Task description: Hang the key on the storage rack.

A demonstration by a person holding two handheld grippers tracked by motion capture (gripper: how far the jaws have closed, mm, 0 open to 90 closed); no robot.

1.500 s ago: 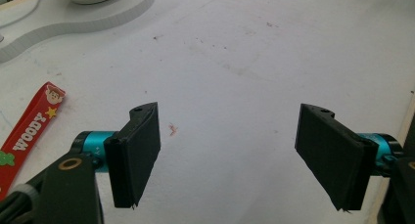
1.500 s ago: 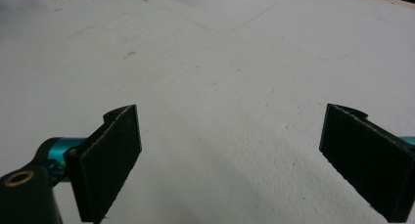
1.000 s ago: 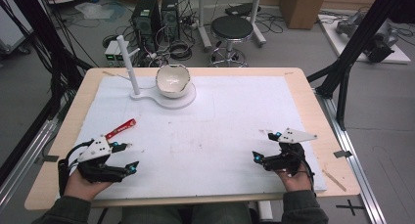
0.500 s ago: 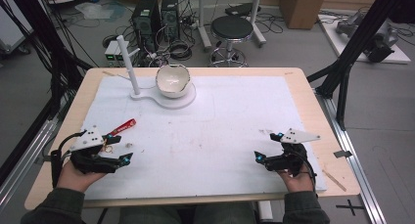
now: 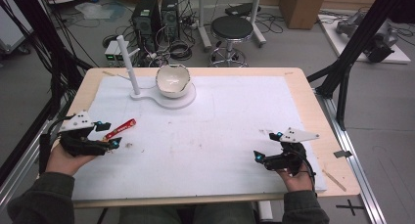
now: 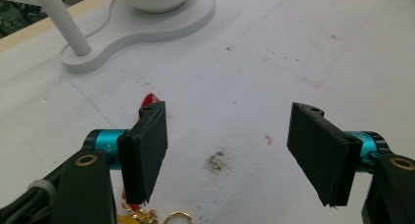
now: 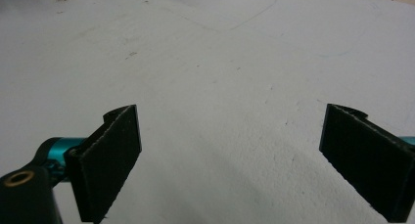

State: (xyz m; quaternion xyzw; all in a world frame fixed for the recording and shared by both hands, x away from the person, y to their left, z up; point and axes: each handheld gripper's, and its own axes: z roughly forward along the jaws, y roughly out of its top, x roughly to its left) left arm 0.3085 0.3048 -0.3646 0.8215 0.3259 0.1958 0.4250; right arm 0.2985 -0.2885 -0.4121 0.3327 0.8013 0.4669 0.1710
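We see left gripper (image 5: 105,135) low over the mat, jaws wide, just narrowing, empty | red keychain (image 5: 120,128) just beside it | right gripper (image 5: 269,145) wide, empty, well apart | bowl (image 5: 172,80) beyond keychain

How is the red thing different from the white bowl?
The red keychain tag is small, flat and long, while the white bowl is big, round and deep. The tag lies on the mat right by the left tongs; the bowl sits on a white stand at the far side. Neither is held.

Left gripper (image 6: 230,150) fingers (image 6: 147,150) hide most of the red tag (image 6: 149,99)
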